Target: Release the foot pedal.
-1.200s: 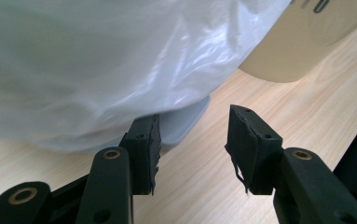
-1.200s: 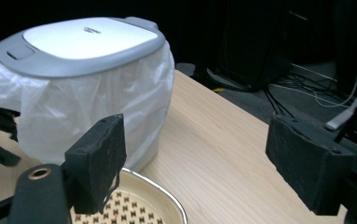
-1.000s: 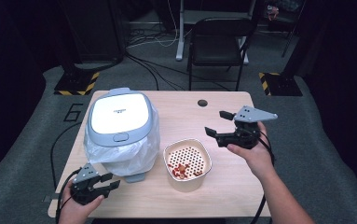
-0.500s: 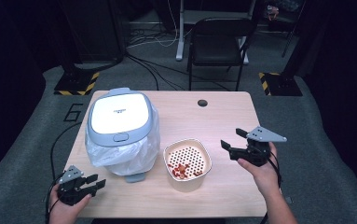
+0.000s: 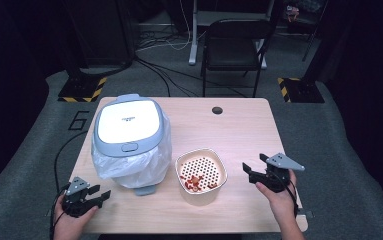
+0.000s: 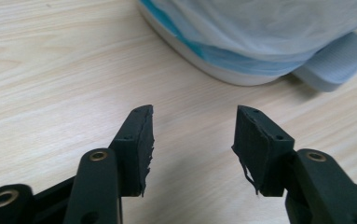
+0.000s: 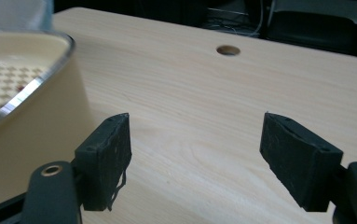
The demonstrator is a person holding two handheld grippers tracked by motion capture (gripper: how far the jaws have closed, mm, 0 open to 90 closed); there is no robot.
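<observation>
My right gripper hangs over the desk's right edge near the front corner, jaws spread wide with nothing between them, and just to its left stands the cream strainer bowl, a few red scraps lying on its perforated floor. My left gripper sits at the front left corner, also open and empty, pointed at the base of the lidded bin with its plastic liner. I judge the work barely begun or between steps: scraps sit in the bowl, the bin lid is shut, neither is held. The left gripper view gives me the bin's foot pedal and blue liner edge up close; the right gripper view shows the bowl's metal-rimmed wall beside my jaw.
</observation>
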